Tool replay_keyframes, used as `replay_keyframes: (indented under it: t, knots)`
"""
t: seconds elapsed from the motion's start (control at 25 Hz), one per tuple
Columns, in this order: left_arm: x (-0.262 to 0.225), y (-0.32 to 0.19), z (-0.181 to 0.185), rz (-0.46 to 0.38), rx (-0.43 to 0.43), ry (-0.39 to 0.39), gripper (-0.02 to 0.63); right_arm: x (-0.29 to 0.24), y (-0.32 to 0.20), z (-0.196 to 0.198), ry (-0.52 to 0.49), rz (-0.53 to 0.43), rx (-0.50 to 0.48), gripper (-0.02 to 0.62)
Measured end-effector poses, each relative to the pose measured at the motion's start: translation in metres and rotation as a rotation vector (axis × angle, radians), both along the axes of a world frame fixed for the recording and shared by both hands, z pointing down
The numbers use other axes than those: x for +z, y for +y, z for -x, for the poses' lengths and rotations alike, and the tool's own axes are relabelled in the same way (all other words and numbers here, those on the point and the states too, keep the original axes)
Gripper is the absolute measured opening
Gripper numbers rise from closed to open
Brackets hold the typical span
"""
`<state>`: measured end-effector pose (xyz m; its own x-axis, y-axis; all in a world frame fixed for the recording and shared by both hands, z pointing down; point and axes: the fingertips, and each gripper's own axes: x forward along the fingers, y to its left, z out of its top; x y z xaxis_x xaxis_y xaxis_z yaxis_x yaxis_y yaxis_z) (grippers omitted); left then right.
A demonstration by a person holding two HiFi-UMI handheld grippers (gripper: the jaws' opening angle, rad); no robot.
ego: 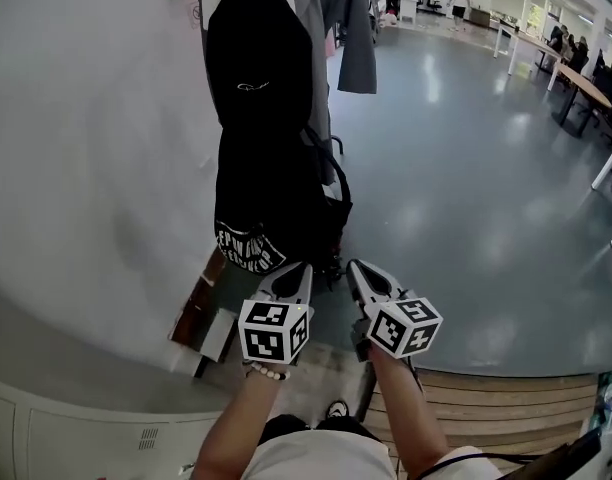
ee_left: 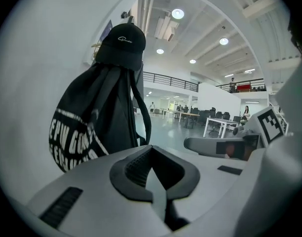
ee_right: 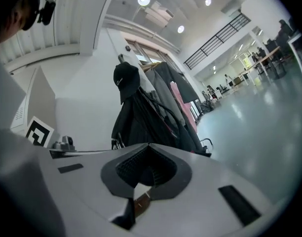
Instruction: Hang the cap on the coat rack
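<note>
The black cap point(ego: 256, 53) sits on top of the coat rack, over a black drawstring bag point(ego: 271, 198) with white lettering that hangs below it. In the left gripper view the cap point(ee_left: 122, 43) tops the bag point(ee_left: 94, 125); the right gripper view shows the cap point(ee_right: 125, 80) above the hanging clothes. My left gripper point(ego: 297, 269) and right gripper point(ego: 357, 267) are side by side low in front of the bag, apart from it. Both are shut with nothing between the jaws, as the left gripper point(ee_left: 150, 156) and right gripper point(ee_right: 146, 154) show close up.
A grey jacket point(ego: 357, 38) and other garments hang on the rack behind the bag. A white wall point(ego: 86, 148) is at the left, a small wooden stand point(ego: 199, 313) below it, a slatted bench point(ego: 506, 408) at the lower right, and desks point(ego: 586, 83) stand far right.
</note>
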<state>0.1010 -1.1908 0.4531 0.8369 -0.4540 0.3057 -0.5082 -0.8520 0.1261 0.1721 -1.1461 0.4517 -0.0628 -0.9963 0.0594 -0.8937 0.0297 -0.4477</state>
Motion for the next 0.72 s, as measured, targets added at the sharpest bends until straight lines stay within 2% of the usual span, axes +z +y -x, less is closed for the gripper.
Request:
replay_keyframes:
  t: [0.16,0.36,0.72]
  knots:
    - [0.04,0.033,0.019,0.076,0.031,-0.025,0.003,0.037,0.036,0.015,0.018,0.089,0.032,0.003]
    - [0.065,0.076,0.055,0.132,0.077,-0.03,0.003,0.053,0.083,0.049,0.02,0.143,0.076,0.002]
    - [0.08,0.141,0.158,0.18,0.112,0.007,0.003,0.058,0.162,0.164,0.057,0.174,0.103,0.003]
